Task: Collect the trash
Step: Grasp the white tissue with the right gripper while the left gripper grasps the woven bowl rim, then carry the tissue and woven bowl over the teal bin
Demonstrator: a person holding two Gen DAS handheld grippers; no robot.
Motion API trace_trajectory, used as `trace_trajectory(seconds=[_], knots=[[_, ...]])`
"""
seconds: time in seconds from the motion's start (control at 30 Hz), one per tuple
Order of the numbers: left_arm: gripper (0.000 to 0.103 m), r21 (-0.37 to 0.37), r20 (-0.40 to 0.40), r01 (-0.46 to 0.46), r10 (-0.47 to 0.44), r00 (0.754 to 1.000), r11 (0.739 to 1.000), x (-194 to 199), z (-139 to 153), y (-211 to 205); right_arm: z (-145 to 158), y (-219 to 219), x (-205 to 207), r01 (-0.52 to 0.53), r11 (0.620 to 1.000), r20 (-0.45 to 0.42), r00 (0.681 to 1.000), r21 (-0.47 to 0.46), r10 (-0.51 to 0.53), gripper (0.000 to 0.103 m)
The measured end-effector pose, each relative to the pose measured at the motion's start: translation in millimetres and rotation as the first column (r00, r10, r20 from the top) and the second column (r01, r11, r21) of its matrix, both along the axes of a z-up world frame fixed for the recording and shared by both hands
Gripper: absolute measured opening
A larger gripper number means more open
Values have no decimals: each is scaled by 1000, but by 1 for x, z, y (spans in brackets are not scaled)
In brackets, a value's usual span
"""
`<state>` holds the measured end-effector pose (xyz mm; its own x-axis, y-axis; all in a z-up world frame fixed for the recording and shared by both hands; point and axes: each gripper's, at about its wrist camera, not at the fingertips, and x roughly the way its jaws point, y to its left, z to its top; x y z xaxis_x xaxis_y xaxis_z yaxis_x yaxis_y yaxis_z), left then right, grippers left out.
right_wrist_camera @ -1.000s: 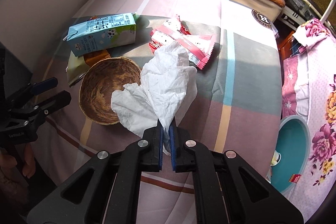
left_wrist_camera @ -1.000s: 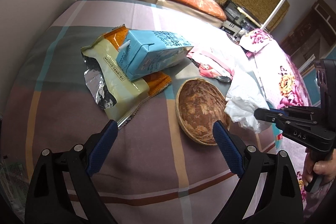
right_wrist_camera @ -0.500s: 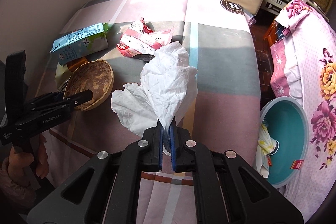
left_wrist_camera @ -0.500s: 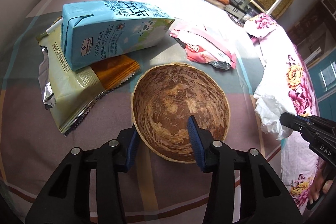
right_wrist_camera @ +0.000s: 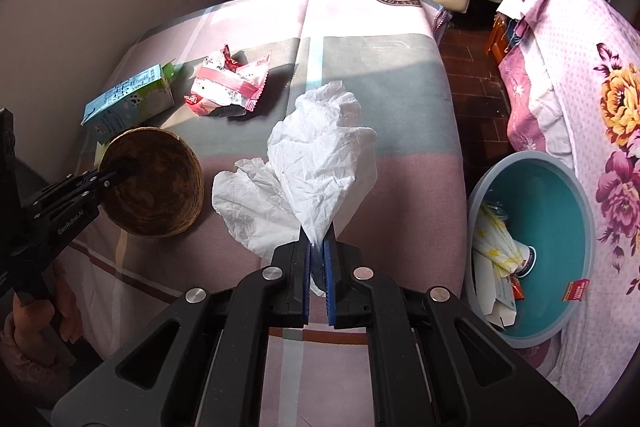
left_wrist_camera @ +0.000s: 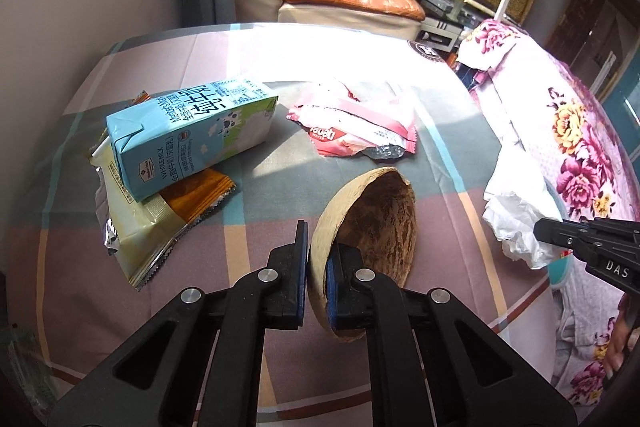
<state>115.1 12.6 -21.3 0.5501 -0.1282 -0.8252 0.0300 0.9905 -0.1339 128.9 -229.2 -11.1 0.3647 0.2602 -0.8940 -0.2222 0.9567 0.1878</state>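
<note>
On the plaid table [left_wrist_camera: 248,243]: 1 carton [left_wrist_camera: 188,141], 2 wrappers [left_wrist_camera: 356,131]; left tongs [left_wrist_camera: 317,281] clamp 1 bowl [left_wrist_camera: 380,223], right tongs [right_wrist_camera: 318,267] clamp 1 tissue [right_wrist_camera: 324,171]

Two handheld black plastic tools: the left tool [left_wrist_camera: 317,281] and the right tool [right_wrist_camera: 317,281]. Each has angular arms with triangular cut-outs, silver round screws and blue finger pads [left_wrist_camera: 303,267]. White lettering marks their sides.
</note>
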Motion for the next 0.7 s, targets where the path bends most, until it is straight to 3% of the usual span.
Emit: trace_trajectory(seconds=[0.4, 0.7], knots=[[8, 66, 38, 116, -119, 992, 991, 3, 26, -65, 3, -66, -11, 103, 992, 27, 994, 70, -105, 6], [8, 79, 36, 239, -243, 969, 968, 12, 33, -135, 5, -131, -25, 214, 972, 53, 974, 96, -220, 6]])
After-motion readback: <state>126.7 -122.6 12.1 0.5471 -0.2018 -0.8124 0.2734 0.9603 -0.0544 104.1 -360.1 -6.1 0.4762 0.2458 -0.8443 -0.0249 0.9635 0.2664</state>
